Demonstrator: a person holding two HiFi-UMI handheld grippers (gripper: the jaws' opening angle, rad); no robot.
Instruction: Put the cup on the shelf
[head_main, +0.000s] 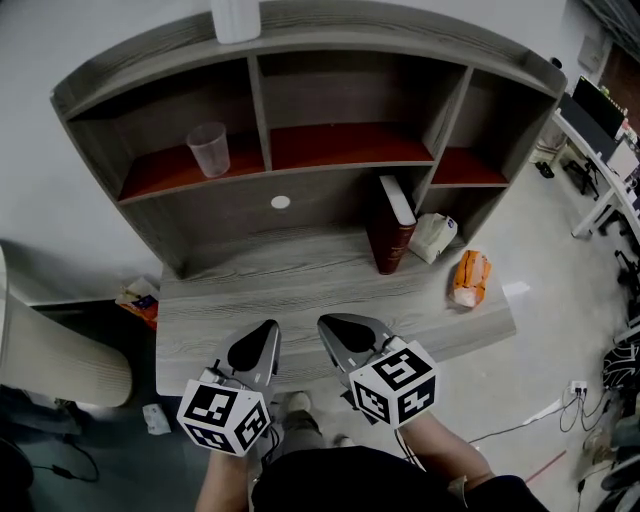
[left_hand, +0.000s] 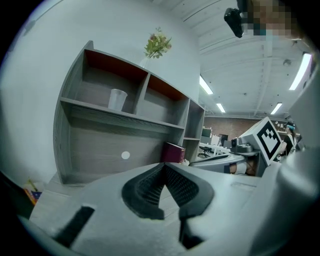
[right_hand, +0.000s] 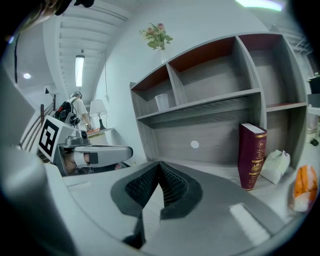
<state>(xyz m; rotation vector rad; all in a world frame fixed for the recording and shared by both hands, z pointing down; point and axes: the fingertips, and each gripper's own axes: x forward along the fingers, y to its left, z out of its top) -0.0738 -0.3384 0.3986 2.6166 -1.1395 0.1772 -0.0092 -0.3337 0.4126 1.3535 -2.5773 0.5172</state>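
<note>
A clear plastic cup (head_main: 209, 149) stands upright in the upper left compartment of the grey wooden shelf unit (head_main: 300, 105); it also shows as the cup (left_hand: 117, 99) in the left gripper view and the cup (right_hand: 161, 101) in the right gripper view. My left gripper (head_main: 262, 335) hangs over the desk's near edge, shut with nothing in it; its tips (left_hand: 163, 168) meet. My right gripper (head_main: 335, 325) is beside it, also shut and empty, tips together (right_hand: 159, 166). Both are far from the cup.
A dark red book (head_main: 390, 225) stands upright on the desk (head_main: 300, 290) by the right divider. A white bag (head_main: 433, 236) and an orange packet (head_main: 470, 277) lie at the right. A white vase (head_main: 236, 18) tops the shelf. A cushioned chair (head_main: 50, 350) is at left.
</note>
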